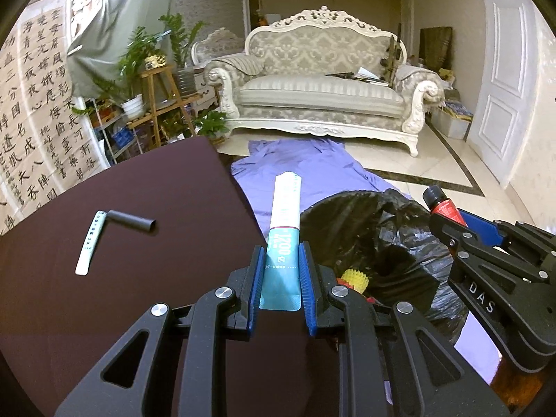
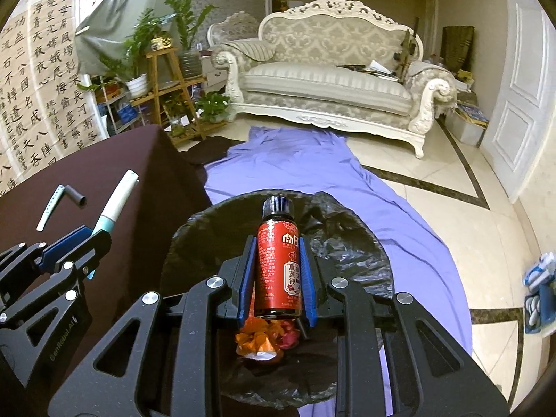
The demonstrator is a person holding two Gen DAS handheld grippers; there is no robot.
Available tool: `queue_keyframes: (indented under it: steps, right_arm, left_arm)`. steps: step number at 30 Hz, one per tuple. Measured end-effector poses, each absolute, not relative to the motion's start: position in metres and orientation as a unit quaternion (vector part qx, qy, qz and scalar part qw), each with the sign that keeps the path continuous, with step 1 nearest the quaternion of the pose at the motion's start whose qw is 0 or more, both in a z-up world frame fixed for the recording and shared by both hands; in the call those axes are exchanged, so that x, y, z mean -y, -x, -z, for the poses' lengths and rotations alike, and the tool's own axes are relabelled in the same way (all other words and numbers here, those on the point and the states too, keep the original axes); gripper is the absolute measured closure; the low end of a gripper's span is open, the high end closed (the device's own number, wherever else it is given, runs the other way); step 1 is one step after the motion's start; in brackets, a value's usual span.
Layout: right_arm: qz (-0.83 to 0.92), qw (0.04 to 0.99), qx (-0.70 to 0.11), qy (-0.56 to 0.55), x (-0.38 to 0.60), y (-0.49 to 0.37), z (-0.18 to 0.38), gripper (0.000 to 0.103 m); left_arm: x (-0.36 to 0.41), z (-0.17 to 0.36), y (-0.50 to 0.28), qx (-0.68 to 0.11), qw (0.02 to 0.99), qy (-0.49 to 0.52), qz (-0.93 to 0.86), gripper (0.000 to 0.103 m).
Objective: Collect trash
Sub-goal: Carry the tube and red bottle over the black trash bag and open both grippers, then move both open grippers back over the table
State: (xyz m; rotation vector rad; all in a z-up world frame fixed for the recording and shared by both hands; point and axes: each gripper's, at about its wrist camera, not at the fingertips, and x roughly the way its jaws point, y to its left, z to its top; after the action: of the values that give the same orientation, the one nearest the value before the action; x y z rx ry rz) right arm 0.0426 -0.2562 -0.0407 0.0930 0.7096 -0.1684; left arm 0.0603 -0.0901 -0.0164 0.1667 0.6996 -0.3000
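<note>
My left gripper (image 1: 280, 260) is shut on a teal and white tube (image 1: 285, 222), held above the right edge of the dark brown table (image 1: 139, 278). It also shows in the right wrist view (image 2: 116, 205). My right gripper (image 2: 277, 260) is shut on a small red-labelled bottle (image 2: 278, 257) with a black cap, held over the open bin lined with a black bag (image 2: 347, 260). Orange and red wrappers (image 2: 264, 342) lie in the bin. A white strip packet (image 1: 88, 246) and a dark grey tube (image 1: 133, 221) lie on the table.
A purple cloth (image 2: 295, 166) lies on the tiled floor beyond the bin. An ornate white sofa (image 2: 330, 80) stands at the back, plant shelves (image 2: 163, 80) at the back left, a white door (image 2: 521, 97) on the right.
</note>
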Motion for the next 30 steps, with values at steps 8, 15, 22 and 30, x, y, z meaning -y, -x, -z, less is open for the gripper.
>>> queue_keyframes:
  steps: [8,15,22,30]
  right_arm:
    - [0.095,0.93,-0.351,-0.056,0.266,-0.047,0.047,0.077]
    - [0.098,0.929,-0.351,-0.063,0.269,-0.046,0.048,0.067]
    - [0.063,0.931,-0.354,-0.061,0.244,-0.051,0.043,0.066]
    - [-0.027,0.93,-0.365,-0.033,0.172,-0.068,0.04,0.059]
  left_arm:
    - [0.102,0.027,-0.067,-0.358,0.916,-0.093,0.156,0.071]
    - [0.097,0.023,-0.065,-0.347,0.922,-0.093,0.146,0.048]
    - [0.064,0.019,-0.064,-0.343,0.929,-0.088,0.109,0.043]
    - [-0.012,0.026,-0.075,-0.363,0.929,-0.063,0.02,0.042]
